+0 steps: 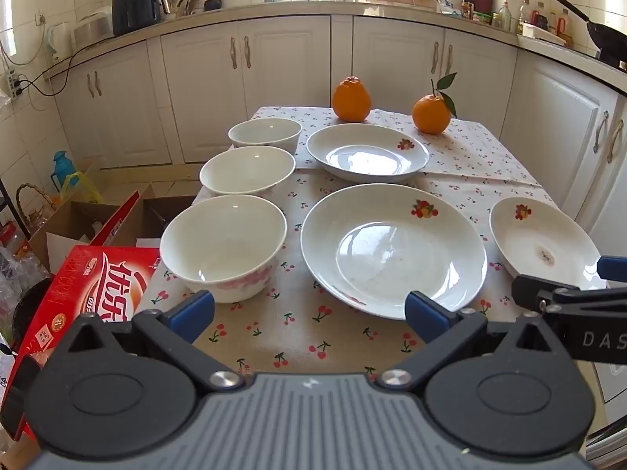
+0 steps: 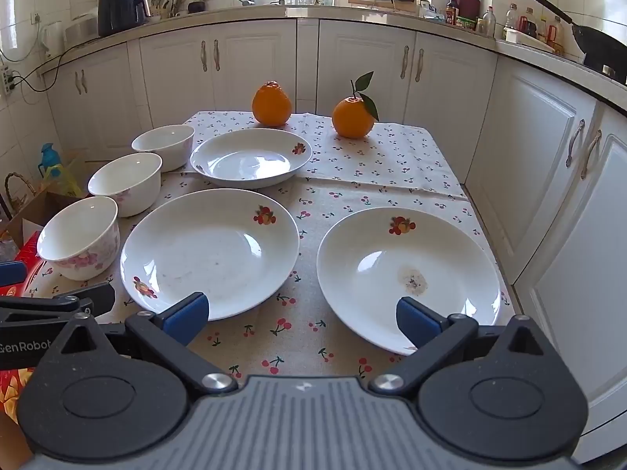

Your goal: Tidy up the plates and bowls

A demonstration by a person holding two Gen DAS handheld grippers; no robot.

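Three white bowls stand in a row along the table's left side: near bowl (image 1: 223,244) (image 2: 78,237), middle bowl (image 1: 247,170) (image 2: 125,184), far bowl (image 1: 264,135) (image 2: 162,145). Three white fruit-print plates lie beside them: centre plate (image 1: 392,248) (image 2: 209,252), far plate (image 1: 366,150) (image 2: 250,156), and right plate (image 1: 544,241) (image 2: 407,274) with a brown stain. My left gripper (image 1: 309,313) is open and empty above the front edge, between the near bowl and centre plate. My right gripper (image 2: 301,315) is open and empty between the centre and right plates.
Two oranges (image 1: 351,100) (image 1: 431,114) sit at the table's far end on the cherry-print cloth (image 1: 298,313). A red carton (image 1: 90,293) and cardboard boxes (image 1: 78,223) crowd the floor at left. White cabinets (image 2: 548,180) run close along the right and back.
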